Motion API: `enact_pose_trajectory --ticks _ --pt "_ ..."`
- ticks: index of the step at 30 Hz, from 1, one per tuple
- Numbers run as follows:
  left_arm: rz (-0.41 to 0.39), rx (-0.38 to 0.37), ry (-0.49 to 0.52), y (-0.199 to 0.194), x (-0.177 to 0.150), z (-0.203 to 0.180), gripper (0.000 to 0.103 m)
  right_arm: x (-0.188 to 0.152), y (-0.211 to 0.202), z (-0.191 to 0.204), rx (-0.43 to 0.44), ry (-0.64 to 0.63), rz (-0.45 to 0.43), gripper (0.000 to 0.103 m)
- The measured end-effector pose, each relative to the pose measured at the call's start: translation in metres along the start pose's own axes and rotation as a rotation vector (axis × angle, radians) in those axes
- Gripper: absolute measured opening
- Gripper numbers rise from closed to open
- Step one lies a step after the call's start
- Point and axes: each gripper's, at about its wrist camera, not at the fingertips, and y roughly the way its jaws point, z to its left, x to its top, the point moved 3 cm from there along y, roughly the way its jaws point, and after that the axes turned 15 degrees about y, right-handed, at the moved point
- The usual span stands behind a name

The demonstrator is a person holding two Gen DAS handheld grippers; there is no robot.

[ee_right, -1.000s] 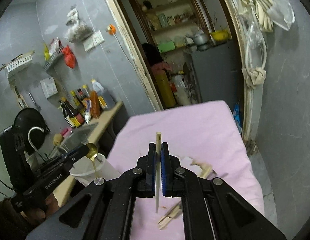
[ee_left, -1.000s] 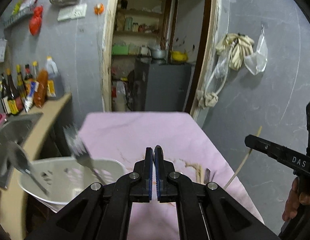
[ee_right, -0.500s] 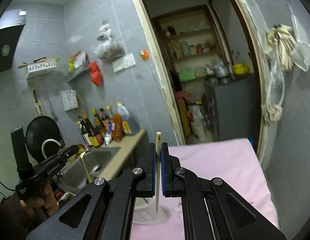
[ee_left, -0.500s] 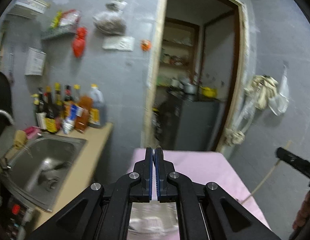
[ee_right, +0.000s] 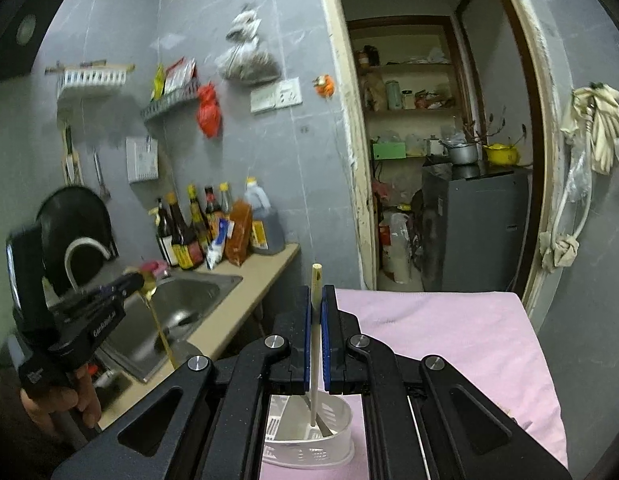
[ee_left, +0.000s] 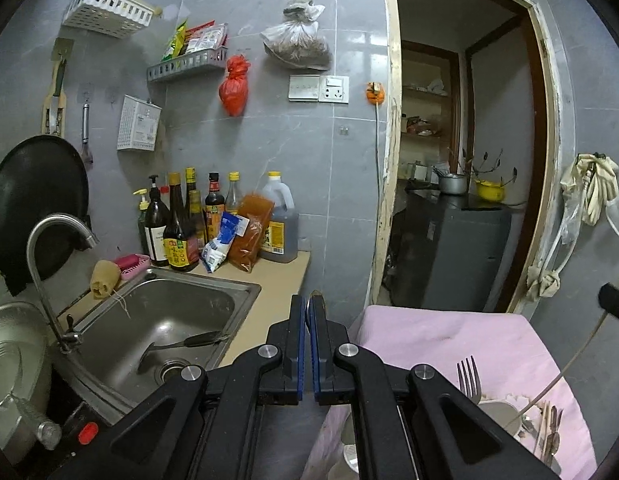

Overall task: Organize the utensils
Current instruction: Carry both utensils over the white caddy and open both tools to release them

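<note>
Above white holder (ee_right: 309, 436), chopstick (ee_right: 315, 344) being held upright, pinched mid-shaft by right gripper (ee_right: 318, 300); likely light, stiff, smooth, so twist risk. Gold spoon (ee_right: 159, 320) being clamped near bowl by left gripper (ee_left: 308, 312), handle hanging; likely slippery.

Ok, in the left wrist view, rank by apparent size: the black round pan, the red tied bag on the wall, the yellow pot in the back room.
1. Black round pan, largest.
2. Red tied bag.
3. Yellow pot, smallest, though it sits farthest from the camera, so its true size is unsure.
</note>
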Motion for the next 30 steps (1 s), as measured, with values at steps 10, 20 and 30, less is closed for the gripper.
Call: enact_pose_trajectory --ticks 10,20,30 --pt "-0.050 -0.042 0.150 0.011 -0.011 -0.043 0.003 -0.027 0.026 -0.001 -0.035 0.003 0.077 0.004" --pt "0.015 -0.157 0.167 0.015 -0.025 -0.054 0.005 -0.040 0.032 -0.021 0.012 0.125 0.152 0.004" --pt "0.124 -0.289 0.043 0.021 -0.032 -0.041 0.007 -0.034 0.016 -0.026 0.040 0.154 0.110 0.035"
